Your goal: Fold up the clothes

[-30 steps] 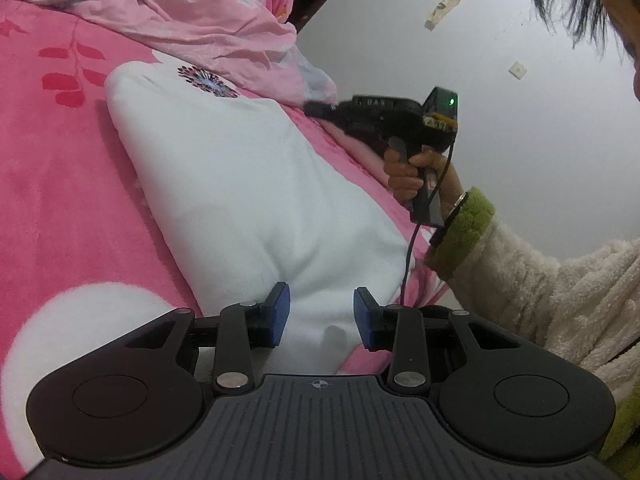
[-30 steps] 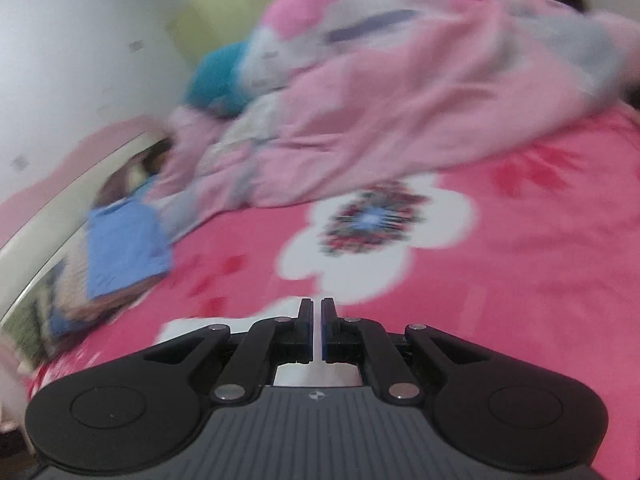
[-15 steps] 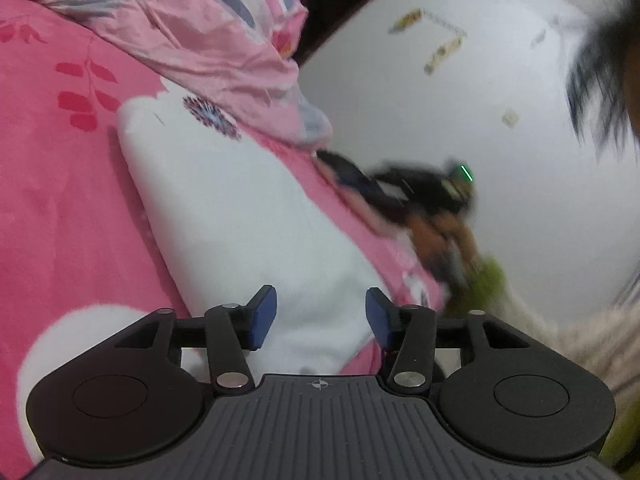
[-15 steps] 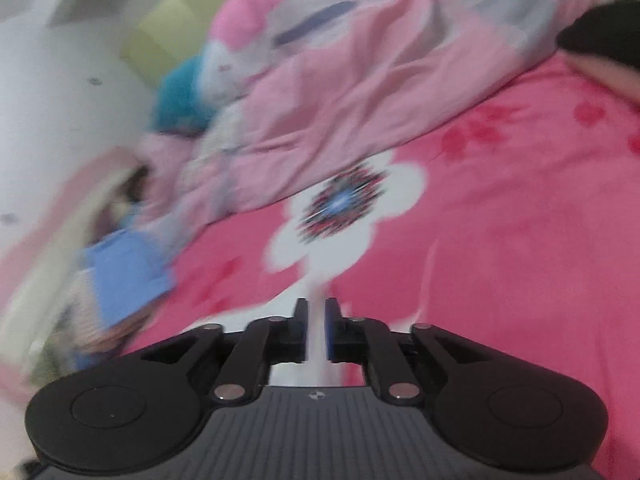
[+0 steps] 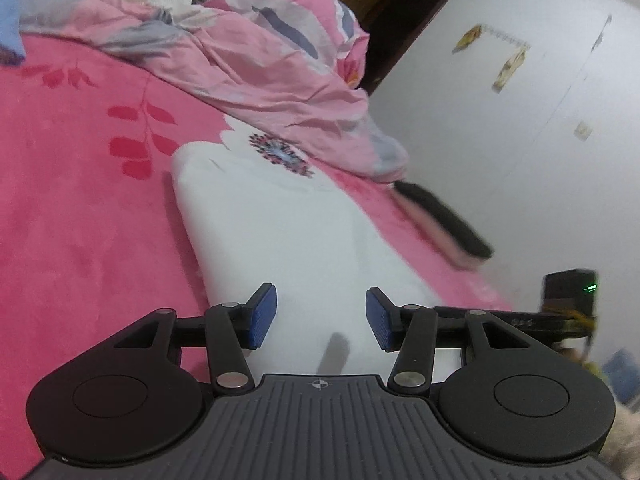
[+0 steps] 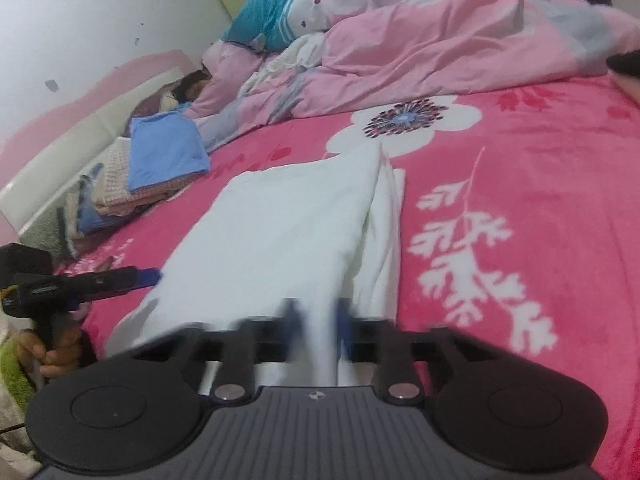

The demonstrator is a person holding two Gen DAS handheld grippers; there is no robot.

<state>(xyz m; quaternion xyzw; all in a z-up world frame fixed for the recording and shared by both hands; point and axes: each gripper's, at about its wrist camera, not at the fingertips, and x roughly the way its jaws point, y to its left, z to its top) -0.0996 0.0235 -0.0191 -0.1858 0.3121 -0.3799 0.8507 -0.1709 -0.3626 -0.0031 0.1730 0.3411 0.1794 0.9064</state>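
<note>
A white garment lies folded into a long strip on the pink flowered blanket. My left gripper is open above the near end of the strip, and its blue pads stand apart without pressing the cloth. In the right wrist view the same garment runs away from me. My right gripper is blurred and shut on a fold at the garment's near edge. Just to the left there, a hand holds the left gripper. The right gripper's body sits low on the right in the left wrist view.
A crumpled pink duvet covers the far side of the bed. A stack of folded clothes topped with blue lies by the headboard, near a person lying down. A black and pink object rests at the bed's edge below a white wall.
The right gripper has drawn back from the far side to the garment's near end, beside the left gripper. The left jaws have widened and the left view has tipped upward.
</note>
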